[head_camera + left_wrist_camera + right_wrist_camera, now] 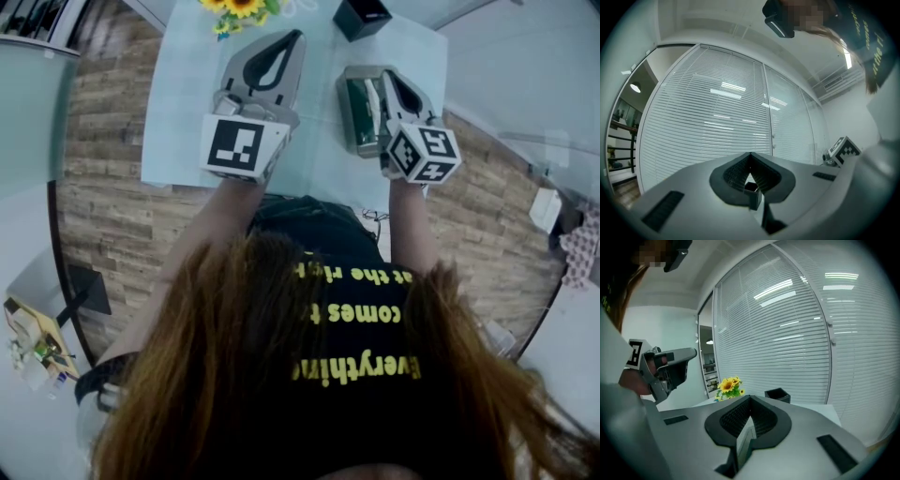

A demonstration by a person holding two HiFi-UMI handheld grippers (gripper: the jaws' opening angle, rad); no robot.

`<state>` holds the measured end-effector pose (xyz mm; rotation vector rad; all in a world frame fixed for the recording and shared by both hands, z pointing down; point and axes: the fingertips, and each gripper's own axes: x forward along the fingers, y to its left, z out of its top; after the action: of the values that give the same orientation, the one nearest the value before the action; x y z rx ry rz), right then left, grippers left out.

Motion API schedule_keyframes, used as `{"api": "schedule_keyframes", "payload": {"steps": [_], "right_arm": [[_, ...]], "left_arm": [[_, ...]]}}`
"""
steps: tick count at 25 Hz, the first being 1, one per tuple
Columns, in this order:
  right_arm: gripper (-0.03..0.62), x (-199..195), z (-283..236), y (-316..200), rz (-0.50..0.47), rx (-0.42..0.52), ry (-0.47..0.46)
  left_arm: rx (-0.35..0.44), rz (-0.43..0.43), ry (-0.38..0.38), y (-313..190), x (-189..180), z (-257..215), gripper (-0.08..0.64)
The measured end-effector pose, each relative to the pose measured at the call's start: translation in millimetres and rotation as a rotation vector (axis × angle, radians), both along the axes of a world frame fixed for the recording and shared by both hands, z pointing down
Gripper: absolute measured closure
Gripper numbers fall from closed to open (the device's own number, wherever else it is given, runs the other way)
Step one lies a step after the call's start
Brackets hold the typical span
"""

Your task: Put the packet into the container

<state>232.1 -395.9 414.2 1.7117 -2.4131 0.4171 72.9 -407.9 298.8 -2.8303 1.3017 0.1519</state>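
Above the table (pixel 178 131), right gripper (pixel 750 398) fingers (pixel 774 420) pinch the packet (pixel 747 437); left gripper (pixel 750 154) fingers meet, empty.

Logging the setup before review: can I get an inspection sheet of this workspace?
Surface: pale, glossy table.
Job's things: packet clamped edge-on in the right gripper; black container at the table's far edge, with no packet seen in it.
Clutter: sunflowers at the far edge, beside the container.
Grippers: left gripper shut, with nothing between its jaws; right gripper shut on the packet.
Cables: nothing seen.
Surroundings: wood-look floor; closed window blinds beyond the table.
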Motion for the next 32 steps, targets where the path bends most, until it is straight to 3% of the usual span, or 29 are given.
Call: {"api": "schedule_keyframes", "payload": {"steps": [15,32], "right_arm": [[0.571,-6,-73,-2,0.017,0.226,-0.01],[0.571,-22,-111,20,-0.015,0.315,-0.025]], "left_arm": [[0.009,0.027,-0.003,4,12,-3,0.558],[0.033,0.003,-0.005,6,7,-6,0.558]]}}
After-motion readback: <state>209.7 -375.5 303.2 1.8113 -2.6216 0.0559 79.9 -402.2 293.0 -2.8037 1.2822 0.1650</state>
